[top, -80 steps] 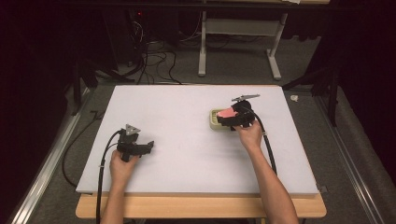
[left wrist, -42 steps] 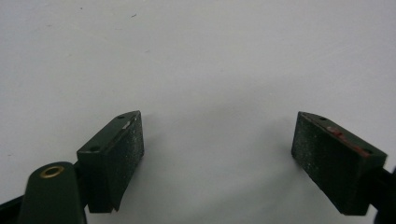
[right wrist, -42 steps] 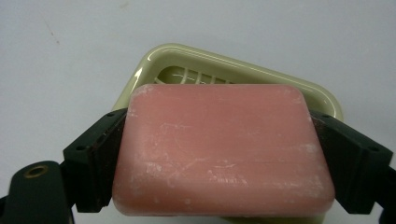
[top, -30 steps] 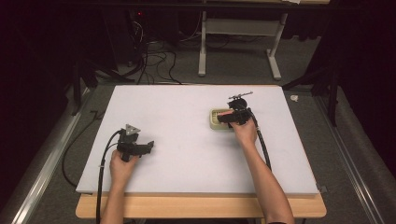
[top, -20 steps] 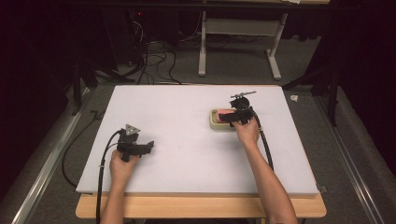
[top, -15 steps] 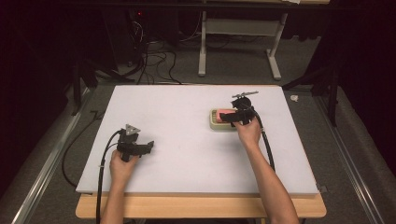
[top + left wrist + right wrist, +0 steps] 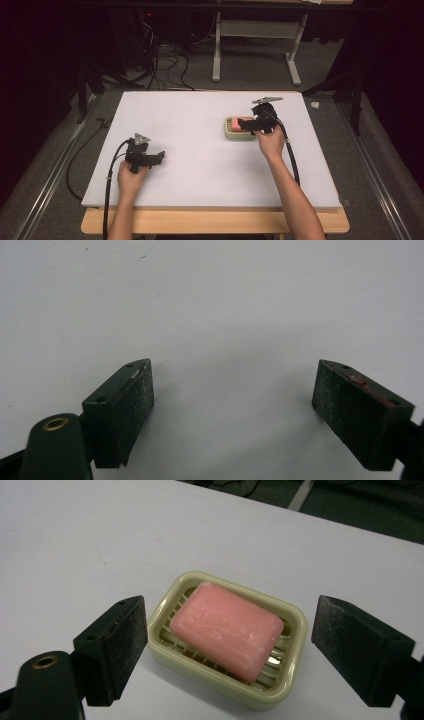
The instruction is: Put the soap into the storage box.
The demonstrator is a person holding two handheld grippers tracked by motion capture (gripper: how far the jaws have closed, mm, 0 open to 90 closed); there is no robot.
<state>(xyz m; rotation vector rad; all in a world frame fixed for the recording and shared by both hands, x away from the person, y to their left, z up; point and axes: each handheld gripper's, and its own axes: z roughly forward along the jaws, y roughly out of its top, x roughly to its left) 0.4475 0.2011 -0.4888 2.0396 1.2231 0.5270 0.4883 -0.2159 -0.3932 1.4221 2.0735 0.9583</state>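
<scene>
A pink bar of soap (image 7: 227, 630) lies in a cream slotted soap dish (image 7: 295, 625) on the white table. In the high view the dish (image 7: 231, 131) sits right of centre with the soap (image 7: 243, 123) in it. My right gripper (image 7: 249, 126) reaches over the dish's right end from the right. In the right gripper view that gripper (image 7: 232, 607) is open, one jaw on each side of the dish, touching nothing. My left gripper (image 7: 160, 158) rests near the table's front left; it (image 7: 235, 370) is open over bare table.
The white tabletop (image 7: 200, 160) has a wooden front edge (image 7: 215, 222). Cables (image 7: 112, 165) trail from both grippers toward the person. Beyond the table's far edge stand a desk frame (image 7: 255, 45) and floor cables (image 7: 160, 65).
My right gripper has drawn back slightly to the right from over the dish, uncovering the pink soap. The left gripper has stayed where it was.
</scene>
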